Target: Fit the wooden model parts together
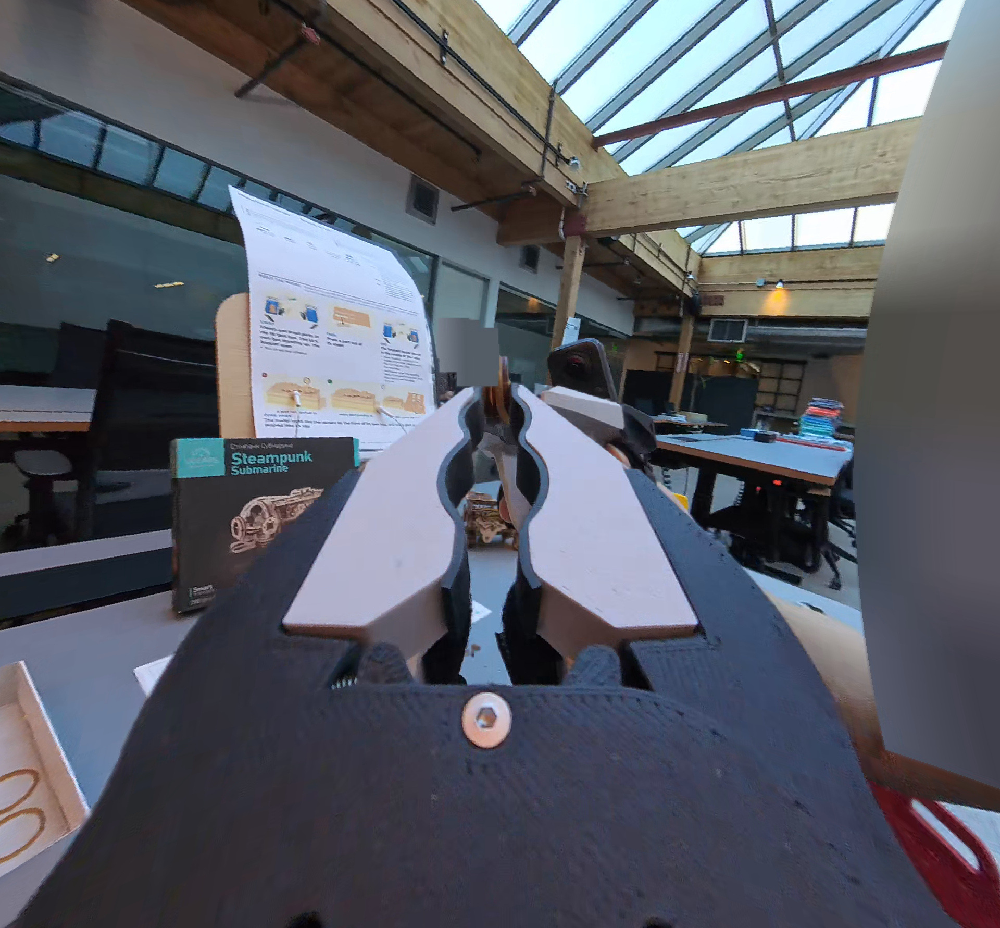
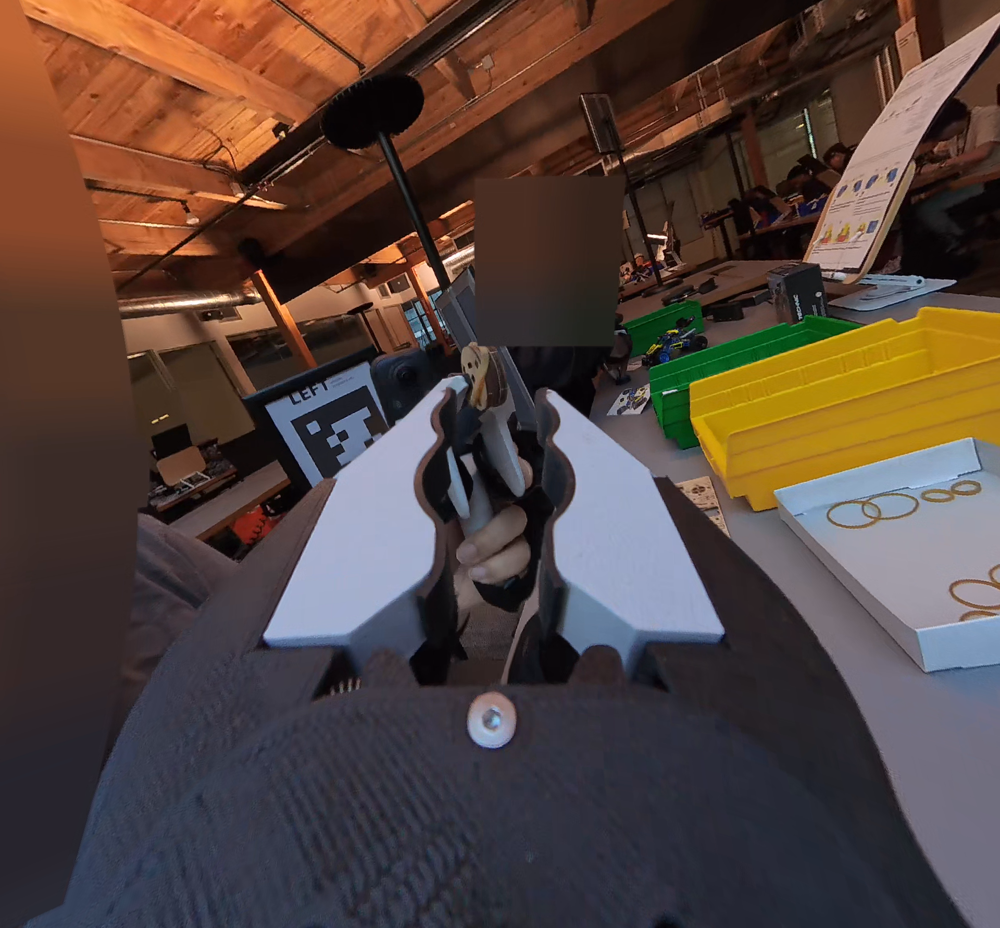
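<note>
Taking the small wooden disc [image 1: 503, 382] as the marker: far to its left and lower lies a white tray [image 1: 32, 729] of rubber bands. Nearer, still left of the disc and below it, the dark kit box [image 1: 260, 512] stands on the table, with the printed instruction sheet [image 1: 335, 317] propped behind it.

The left gripper [image 1: 495, 394] is clenched on the disc, which stands on edge between its fingertips and is raised well clear of the table. Below the disc, seen through the gap between the fingers, a partly built wooden model [image 1: 487, 520] sits on the table, so some of the assembly looks done. It is small and half hidden, and I cannot say how complete it is.

From the other side, the right gripper [image 2: 498, 387] faces the disc with its jaws parted, one on each side. The disc sits close against the left-hand finger, though whether they actually touch is hard to tell at this angle. To the right of the disc and lower are green bins [image 2: 719, 387], then a yellow bin [image 2: 811, 415], then the tray again.

As I read it, the disc is a stacked sub-part, held in the air and not yet joined to the model. Left to do: pass or adjust it, then seat it on the model, plus whatever parts remain.
</note>
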The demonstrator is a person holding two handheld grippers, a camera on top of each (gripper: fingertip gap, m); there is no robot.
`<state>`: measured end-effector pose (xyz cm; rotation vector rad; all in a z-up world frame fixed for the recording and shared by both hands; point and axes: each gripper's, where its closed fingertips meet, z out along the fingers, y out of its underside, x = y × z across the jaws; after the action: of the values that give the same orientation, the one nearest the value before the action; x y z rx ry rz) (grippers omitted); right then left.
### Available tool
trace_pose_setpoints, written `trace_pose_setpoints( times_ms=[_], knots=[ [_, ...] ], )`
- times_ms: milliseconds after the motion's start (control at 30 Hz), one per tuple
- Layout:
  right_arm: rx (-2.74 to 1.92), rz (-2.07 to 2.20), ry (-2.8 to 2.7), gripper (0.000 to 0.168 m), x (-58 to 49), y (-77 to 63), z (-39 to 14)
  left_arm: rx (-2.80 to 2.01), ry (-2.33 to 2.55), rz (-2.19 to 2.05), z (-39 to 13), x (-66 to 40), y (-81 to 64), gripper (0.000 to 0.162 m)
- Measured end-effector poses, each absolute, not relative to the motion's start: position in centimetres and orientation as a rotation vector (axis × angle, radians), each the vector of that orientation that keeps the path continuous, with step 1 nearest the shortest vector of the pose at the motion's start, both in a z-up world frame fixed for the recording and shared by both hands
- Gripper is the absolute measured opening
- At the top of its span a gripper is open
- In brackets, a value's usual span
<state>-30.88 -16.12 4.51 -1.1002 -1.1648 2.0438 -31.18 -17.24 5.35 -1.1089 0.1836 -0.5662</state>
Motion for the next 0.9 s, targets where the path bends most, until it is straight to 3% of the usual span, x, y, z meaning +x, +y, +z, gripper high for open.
trace_pose_setpoints(
  times_ms=[133,567,667,833,900],
  knots=[
    [-1.109,2.119,-1.056,0.021,-30.9,-16.1,5.1,-1.032,0.159,-0.504,5.7,-30.7,-17.5,0.006],
    [-0.910,2.160,-1.154,0.022,-30.3,-17.4,5.3,-0.942,0.098,-0.781,6.2,-30.1,-18.1,0.006],
    [-0.871,2.192,-1.191,0.008,-29.9,-17.9,5.4,-0.939,0.109,-0.807,6.1,-29.7,-18.1,0.007],
    [-0.857,2.140,-1.287,0.006,-29.4,-18.0,5.1,-0.959,0.144,-0.803,5.8,-29.3,-18.2,0.006],
    [-0.880,2.068,-1.367,0.006,-29.3,-18.0,4.7,-0.996,0.183,-0.783,5.6,-29.1,-18.2,0.015]
  ],
)
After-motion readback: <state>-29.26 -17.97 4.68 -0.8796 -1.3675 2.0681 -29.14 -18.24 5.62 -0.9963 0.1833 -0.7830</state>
